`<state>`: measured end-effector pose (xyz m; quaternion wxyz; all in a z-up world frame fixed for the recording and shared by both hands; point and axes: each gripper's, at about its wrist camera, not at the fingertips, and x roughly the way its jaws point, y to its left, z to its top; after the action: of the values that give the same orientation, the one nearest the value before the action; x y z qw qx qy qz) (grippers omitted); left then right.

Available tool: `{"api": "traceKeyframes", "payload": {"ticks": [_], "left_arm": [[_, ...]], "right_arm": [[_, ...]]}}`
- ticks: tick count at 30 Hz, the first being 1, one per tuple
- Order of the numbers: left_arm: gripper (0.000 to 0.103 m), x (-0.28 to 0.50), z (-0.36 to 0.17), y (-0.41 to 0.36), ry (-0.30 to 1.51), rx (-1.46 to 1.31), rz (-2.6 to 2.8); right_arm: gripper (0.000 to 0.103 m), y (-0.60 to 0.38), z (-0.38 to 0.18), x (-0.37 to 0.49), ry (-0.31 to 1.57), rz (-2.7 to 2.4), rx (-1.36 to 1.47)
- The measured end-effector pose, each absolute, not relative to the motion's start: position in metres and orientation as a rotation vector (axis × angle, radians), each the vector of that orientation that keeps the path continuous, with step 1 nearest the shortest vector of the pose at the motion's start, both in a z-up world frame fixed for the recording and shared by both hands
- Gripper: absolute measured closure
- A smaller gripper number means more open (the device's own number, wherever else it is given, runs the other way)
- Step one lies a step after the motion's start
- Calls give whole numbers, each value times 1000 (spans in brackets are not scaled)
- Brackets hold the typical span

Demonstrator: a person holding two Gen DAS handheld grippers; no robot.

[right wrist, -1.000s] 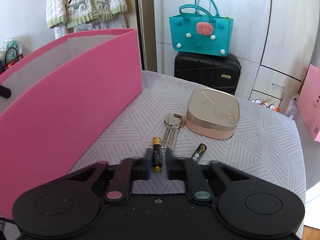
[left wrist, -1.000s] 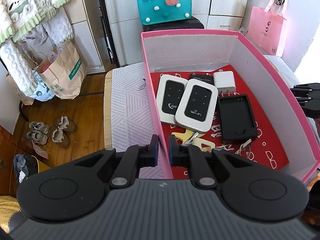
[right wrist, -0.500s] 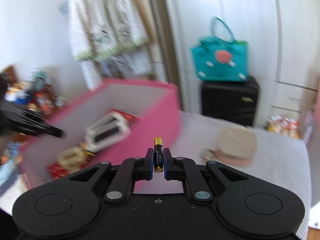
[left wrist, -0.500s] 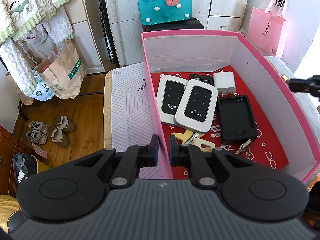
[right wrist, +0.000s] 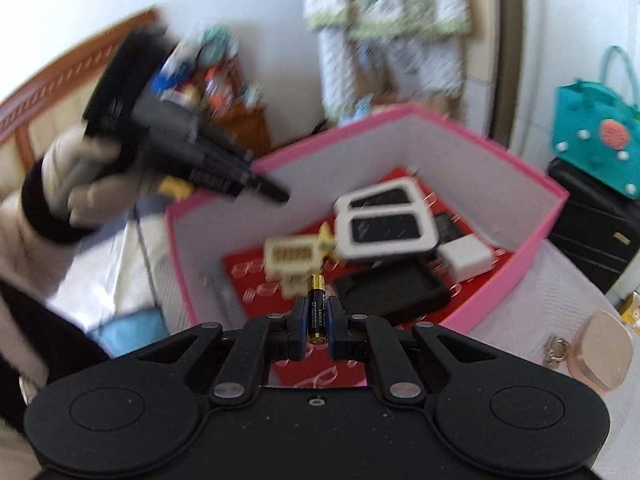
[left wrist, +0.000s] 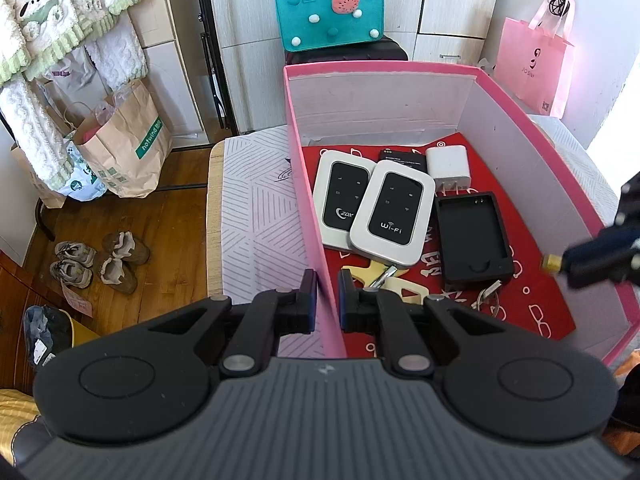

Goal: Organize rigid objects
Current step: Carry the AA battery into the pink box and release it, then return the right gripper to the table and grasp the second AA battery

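My right gripper [right wrist: 317, 325], clamped on an AA battery [right wrist: 317, 307], hangs over the pink box [right wrist: 516, 276]; my left gripper [left wrist: 325, 300] pinches the box's wall. I'd lower onto bare red liner [right wrist: 320, 378] before releasing.

Right wrist view motion-blurred — keys [right wrist: 555, 350] cut by gold case [right wrist: 606, 356]; box [left wrist: 520, 104] near corner hidden.

Pink box [left wrist: 540, 152], white inside, red patterned liner [left wrist: 548, 312]. Black-and-gold battery [right wrist: 318, 308]. White routers [left wrist: 394, 210] with black faces. Teal bag [left wrist: 328, 12] at 12 o'clock. Grey-striped surface [left wrist: 260, 208].
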<state>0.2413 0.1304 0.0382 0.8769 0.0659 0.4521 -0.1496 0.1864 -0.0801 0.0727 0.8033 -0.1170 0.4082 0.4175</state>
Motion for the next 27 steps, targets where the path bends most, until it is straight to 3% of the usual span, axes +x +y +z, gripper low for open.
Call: {"api": "traceKeyframes", "payload": {"ticks": [10,18,27], "left_arm": [[93,243,38,130,944,131,-316],[93,243,36,130,943,113,-312],[93,243,36,130,941,117,-315]], "right_arm": [[88,-96,73,183,845,820,-234],[76,-146,89,182,740,673,-94],[68,-213,54,187,731,356,11]]}}
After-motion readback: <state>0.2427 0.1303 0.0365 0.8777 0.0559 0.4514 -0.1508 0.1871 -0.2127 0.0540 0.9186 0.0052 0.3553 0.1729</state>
